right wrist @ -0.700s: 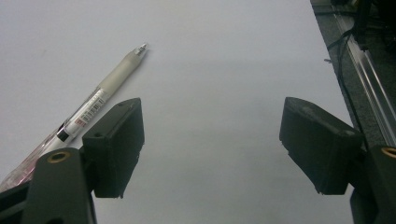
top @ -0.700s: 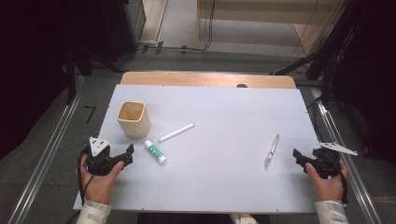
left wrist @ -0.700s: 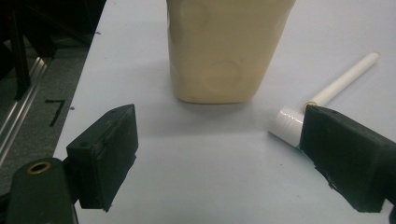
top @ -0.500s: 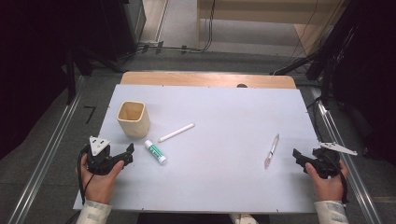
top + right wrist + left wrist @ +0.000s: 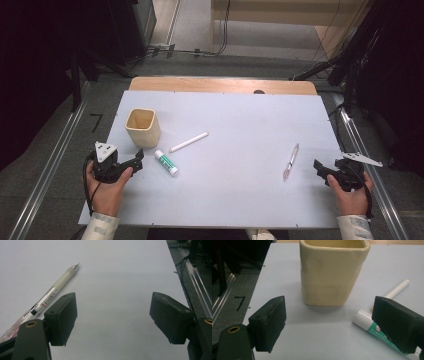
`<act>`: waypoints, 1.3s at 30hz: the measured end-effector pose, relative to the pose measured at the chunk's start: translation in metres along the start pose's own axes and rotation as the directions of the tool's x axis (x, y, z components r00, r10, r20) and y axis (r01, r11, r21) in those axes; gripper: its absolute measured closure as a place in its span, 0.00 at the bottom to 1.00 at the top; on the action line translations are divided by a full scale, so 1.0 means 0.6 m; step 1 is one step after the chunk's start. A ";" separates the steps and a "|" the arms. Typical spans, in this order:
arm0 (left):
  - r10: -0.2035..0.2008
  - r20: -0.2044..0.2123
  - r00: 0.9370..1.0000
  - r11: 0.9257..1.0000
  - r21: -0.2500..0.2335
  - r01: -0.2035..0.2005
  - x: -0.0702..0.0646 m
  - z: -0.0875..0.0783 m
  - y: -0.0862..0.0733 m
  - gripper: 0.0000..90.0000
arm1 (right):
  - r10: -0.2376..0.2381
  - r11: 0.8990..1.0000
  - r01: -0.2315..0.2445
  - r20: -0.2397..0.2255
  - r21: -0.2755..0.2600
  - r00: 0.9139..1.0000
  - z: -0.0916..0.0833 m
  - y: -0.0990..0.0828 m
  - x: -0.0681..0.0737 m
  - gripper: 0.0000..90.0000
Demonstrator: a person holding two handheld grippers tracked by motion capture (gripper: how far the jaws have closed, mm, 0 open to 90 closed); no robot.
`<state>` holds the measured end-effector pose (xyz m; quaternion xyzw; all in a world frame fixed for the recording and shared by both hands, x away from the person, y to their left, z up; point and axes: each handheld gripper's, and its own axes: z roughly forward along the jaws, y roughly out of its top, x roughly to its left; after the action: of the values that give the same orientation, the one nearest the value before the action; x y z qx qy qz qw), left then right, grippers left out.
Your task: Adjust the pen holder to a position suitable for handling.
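Tongs, left (image 5: 138, 161) and right (image 5: 318, 167), both spread, empty; right jaw hides part of glue stick (image 5: 372, 327).

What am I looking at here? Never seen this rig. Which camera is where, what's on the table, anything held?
No robot: a person holds a two-jaw tool in each hand. The high view looks down on the white table. The other two cameras ride on the tools, looking along their black jaws. The left gripper faces a yellow cup, with a glue stick and a white marker beside it. The right gripper rests near a pen. Both stand open, and nothing is held.
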<state>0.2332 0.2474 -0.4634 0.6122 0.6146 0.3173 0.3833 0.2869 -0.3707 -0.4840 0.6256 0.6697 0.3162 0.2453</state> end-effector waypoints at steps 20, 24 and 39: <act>0.006 0.003 1.000 1.000 -0.004 -0.006 0.000 0.004 0.022 0.16 | -0.002 1.000 0.002 0.001 -0.001 1.000 -0.001 0.000 0.000 0.23; 0.007 0.006 1.000 1.000 -0.003 -0.007 -0.001 0.006 0.027 0.17 | -0.001 1.000 0.001 0.006 0.000 1.000 0.001 0.000 0.000 0.23; -0.004 -0.001 1.000 1.000 -0.012 0.004 0.002 0.021 0.043 0.23 | 0.000 1.000 0.000 0.006 0.001 1.000 0.000 -0.001 0.000 0.23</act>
<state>0.2572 0.2489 -0.4476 0.6084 0.6142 0.3205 0.3872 0.2867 -0.3708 -0.4844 0.6266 0.6691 0.3140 0.2471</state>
